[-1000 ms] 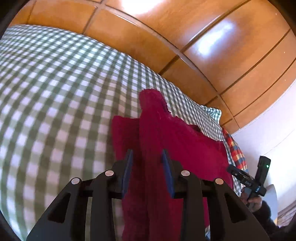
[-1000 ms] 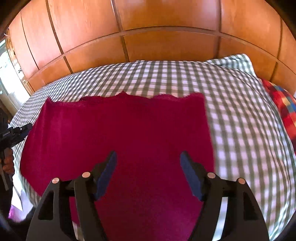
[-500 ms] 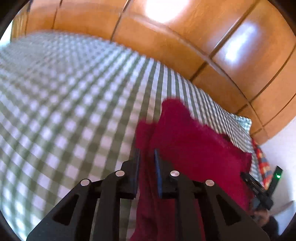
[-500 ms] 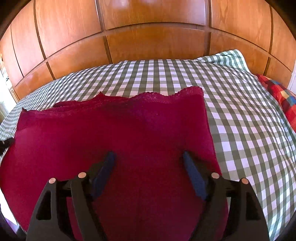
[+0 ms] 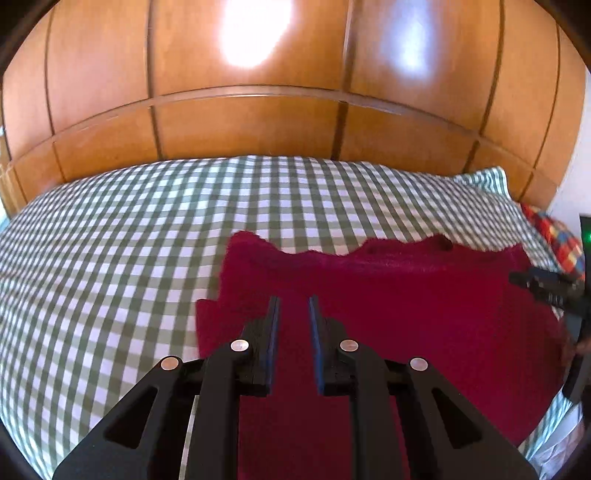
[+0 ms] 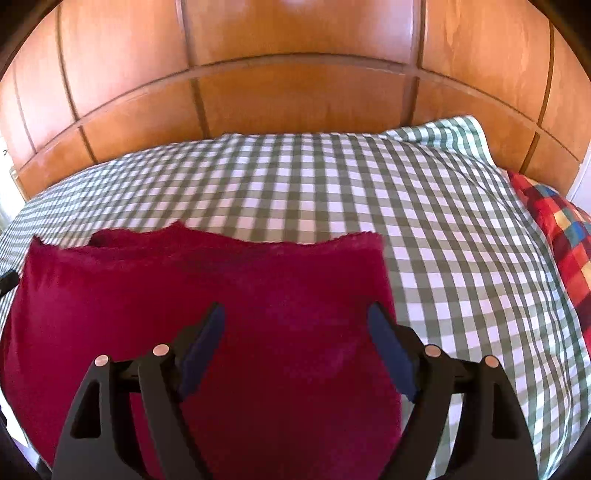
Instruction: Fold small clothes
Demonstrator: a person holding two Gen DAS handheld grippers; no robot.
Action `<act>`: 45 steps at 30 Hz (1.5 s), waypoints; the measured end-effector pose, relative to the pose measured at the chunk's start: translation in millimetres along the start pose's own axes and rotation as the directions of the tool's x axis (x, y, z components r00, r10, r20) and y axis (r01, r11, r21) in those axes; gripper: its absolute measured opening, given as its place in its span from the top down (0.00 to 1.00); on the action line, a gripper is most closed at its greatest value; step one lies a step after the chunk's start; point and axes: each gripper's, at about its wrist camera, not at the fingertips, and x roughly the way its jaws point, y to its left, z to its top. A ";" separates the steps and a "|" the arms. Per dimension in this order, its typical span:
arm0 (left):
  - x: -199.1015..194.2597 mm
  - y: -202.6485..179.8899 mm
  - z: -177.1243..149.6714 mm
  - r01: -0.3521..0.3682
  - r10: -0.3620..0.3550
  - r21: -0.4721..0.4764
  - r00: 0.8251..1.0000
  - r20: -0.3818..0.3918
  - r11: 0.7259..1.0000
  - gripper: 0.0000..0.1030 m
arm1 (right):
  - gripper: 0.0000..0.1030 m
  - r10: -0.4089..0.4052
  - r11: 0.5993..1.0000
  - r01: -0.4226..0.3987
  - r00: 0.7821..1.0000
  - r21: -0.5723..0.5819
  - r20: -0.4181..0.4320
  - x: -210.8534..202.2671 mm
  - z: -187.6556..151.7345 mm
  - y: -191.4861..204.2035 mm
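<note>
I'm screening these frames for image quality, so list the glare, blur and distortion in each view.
Left wrist view: blown-out glare patch on the wooden panelling, a fainter one to its right; fisheye bends the checked bedcover into a dome; dark vignette corners.
Right wrist view: only a small glare spot at the top of the panelling; slight blur along the far edge of the red garment; same barrel distortion.

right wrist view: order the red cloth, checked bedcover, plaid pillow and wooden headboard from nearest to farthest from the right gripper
1. red cloth: directly under the right gripper, between its open fingers.
2. checked bedcover: beyond and to the right of the cloth.
3. plaid pillow: far right edge of the bed.
4. wooden headboard: behind the bed, farthest.
</note>
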 end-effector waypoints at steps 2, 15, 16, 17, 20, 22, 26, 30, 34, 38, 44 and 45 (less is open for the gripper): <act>6.3 -2.9 0.0 -0.003 0.003 0.012 1.000 -0.010 1.000 0.87 | 0.23 -0.016 1.000 0.016 1.000 0.004 -0.006 7.3 3.4 -5.0; 35.9 -3.3 -10.8 -0.015 0.016 0.012 0.997 -0.074 1.000 0.87 | 0.13 0.044 0.986 -0.021 0.989 0.165 -0.141 53.9 13.1 -32.9; 37.2 -2.8 -12.3 -0.014 0.015 0.012 0.997 -0.075 1.000 0.87 | 0.12 0.076 0.978 -0.047 0.988 0.204 -0.134 57.5 11.5 -39.3; 38.6 -2.2 -13.8 -0.016 0.016 0.011 0.997 -0.074 1.000 0.86 | 0.12 0.083 0.975 -0.056 0.989 0.214 -0.122 57.7 10.6 -41.0; 42.7 -0.5 -19.4 -0.011 0.011 -0.002 0.997 -0.074 1.000 0.86 | 0.12 0.062 0.981 -0.042 0.993 0.191 -0.105 56.1 8.6 -35.8; 43.1 -0.4 -20.5 -0.010 0.010 -0.008 0.998 -0.069 1.000 0.86 | 0.11 0.073 0.978 -0.052 0.992 0.201 -0.102 54.9 7.7 -36.5; 41.4 2.0 -20.5 -0.006 0.004 -0.024 0.998 -0.067 1.000 0.86 | 0.11 0.075 0.976 -0.053 0.992 0.209 -0.098 48.7 7.2 -35.6; 29.5 2.8 -21.0 -0.023 0.021 -0.037 0.998 -0.057 0.999 0.86 | 0.12 0.075 0.968 -0.054 0.994 0.246 -0.077 31.8 4.1 -41.9; 9.7 9.5 -27.1 -0.029 0.027 -0.073 0.999 -0.028 0.997 0.78 | 0.17 0.099 0.965 -0.085 0.994 0.249 -0.042 5.7 -2.5 -47.4; -6.7 30.5 -39.8 -0.021 0.018 -0.164 1.000 -0.019 0.986 0.77 | 0.43 0.128 0.965 -0.113 0.990 0.236 -0.050 -14.2 -13.1 -51.1; -8.1 34.5 -66.0 -0.093 0.084 -0.125 0.993 -0.082 0.988 0.77 | 0.83 0.116 0.958 -0.084 0.988 0.273 -0.101 -5.1 -33.5 -58.4; -8.9 36.7 -68.6 -0.087 0.076 -0.146 0.994 -0.083 0.986 0.76 | 0.76 0.120 0.949 -0.083 0.988 0.305 -0.103 -1.9 -36.4 -63.7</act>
